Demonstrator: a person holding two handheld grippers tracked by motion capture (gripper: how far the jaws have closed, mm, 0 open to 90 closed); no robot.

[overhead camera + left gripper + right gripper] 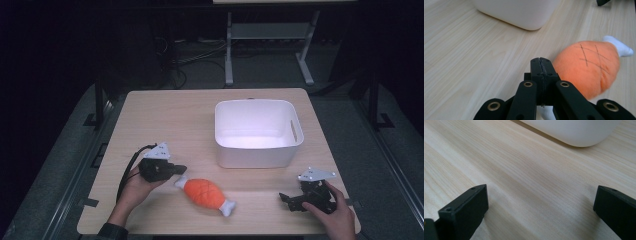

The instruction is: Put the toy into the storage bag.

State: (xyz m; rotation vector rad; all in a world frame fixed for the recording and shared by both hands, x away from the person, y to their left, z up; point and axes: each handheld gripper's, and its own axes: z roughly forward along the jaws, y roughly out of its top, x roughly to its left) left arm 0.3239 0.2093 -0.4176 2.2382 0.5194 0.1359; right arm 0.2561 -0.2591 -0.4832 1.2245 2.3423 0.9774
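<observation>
plush drumstick toy [205, 194] lies on the wooden surface [165, 120] near its front edge, just right of the left hand-held gripper [181, 169], whose jaws are pressed together on nothing and sit close beside the toy's near white bone end. the toy's long axis runs diagonally, from that end toward the front right, where the other white tip points. right of the toy, well apart, the right hand-held gripper [284, 198] rests low with its jaws spread wide. so the left is much the nearer. behind sits the white bin [257, 151], empty. count: one toy, one bin, two hand-held grippers.
</observation>
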